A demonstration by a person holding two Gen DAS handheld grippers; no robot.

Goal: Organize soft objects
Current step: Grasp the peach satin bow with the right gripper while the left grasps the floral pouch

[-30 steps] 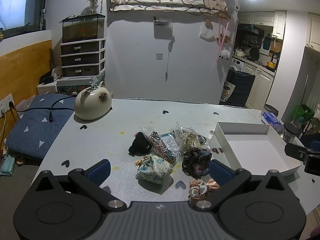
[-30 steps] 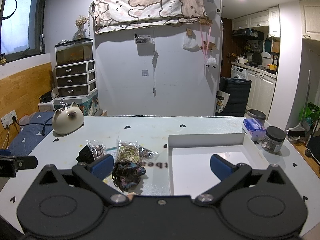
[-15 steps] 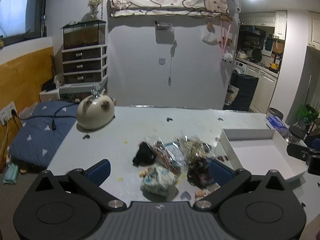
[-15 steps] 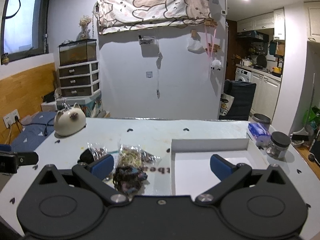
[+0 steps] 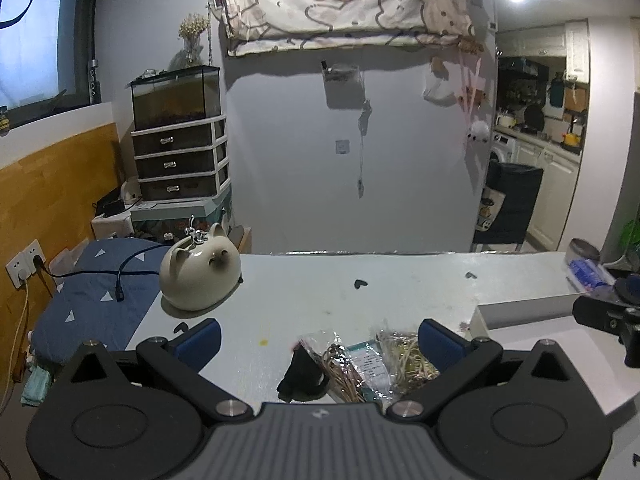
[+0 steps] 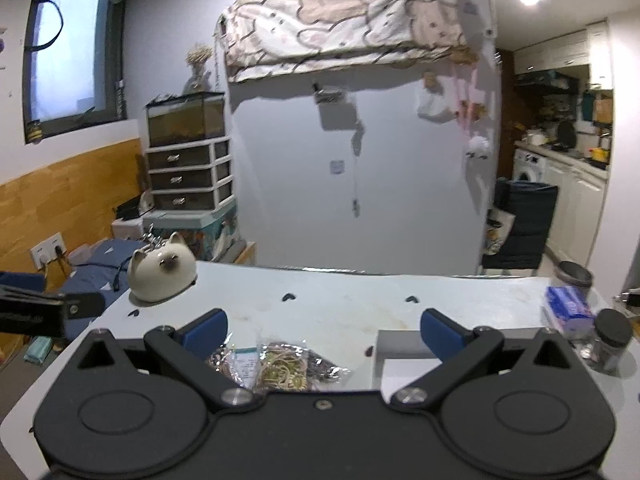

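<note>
Left claw: spread wide, holding nothing, raised over the near edge of the table, with the pile just beyond and below its tips.
Right claw: also spread and empty, hovering near the table's edge, its right finger over the box.
Pile: a black scrunchie, a clear bag of hair ties and a bag of rubber bands lie bunched together at the near middle of the table, touching one another.
Box: white, open-topped, just right of the pile; it looks empty in the part I can see.
Why so placed: my guess is the box sits beside the pile so each piece needs only a short carry to the right.
Why so held: both claws look poised for a first pick; nothing is gripped yet.
Axis: the hair-tie bag runs far-left to near-right; the scrunchie is a lump with no clear long axis.
Cat jar: far left, well apart from the pile.
</note>
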